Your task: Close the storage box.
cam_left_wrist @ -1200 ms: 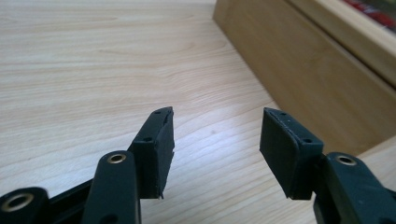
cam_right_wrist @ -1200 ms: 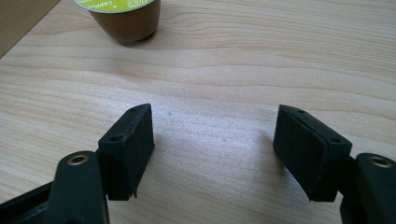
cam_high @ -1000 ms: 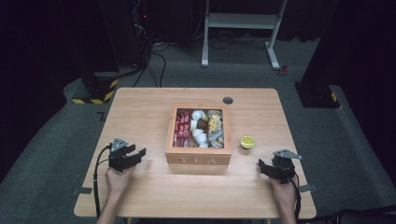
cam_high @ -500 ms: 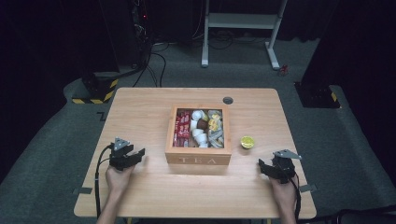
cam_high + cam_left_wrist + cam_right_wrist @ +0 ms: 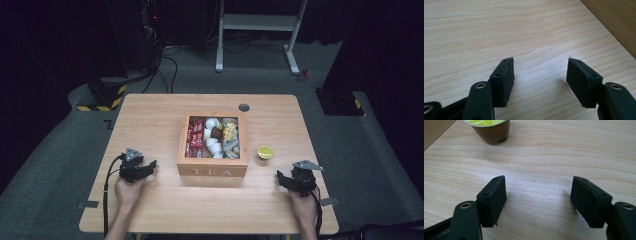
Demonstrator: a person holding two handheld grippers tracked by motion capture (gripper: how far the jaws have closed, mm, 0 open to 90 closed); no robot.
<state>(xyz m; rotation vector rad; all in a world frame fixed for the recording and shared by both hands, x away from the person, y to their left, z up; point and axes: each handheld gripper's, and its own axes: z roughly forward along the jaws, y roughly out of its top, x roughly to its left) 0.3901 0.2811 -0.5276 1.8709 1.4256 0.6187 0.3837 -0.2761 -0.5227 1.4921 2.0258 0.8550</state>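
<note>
the square wooden box [image 5: 212, 171] reads "tea"; the brown capsule with a yellow-green lid [image 5: 489, 128] reads "dolce". the left gripper [image 5: 540, 68] has just been opening, the right gripper [image 5: 538, 188] gapes, both empty.

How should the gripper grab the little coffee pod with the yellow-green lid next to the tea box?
Best guess: the right gripper, open and nearest, comes from the person's side and pinches the coffee pod's brown tapered wall just under the lid rim. It stands upright and apart from the tea box.
</note>
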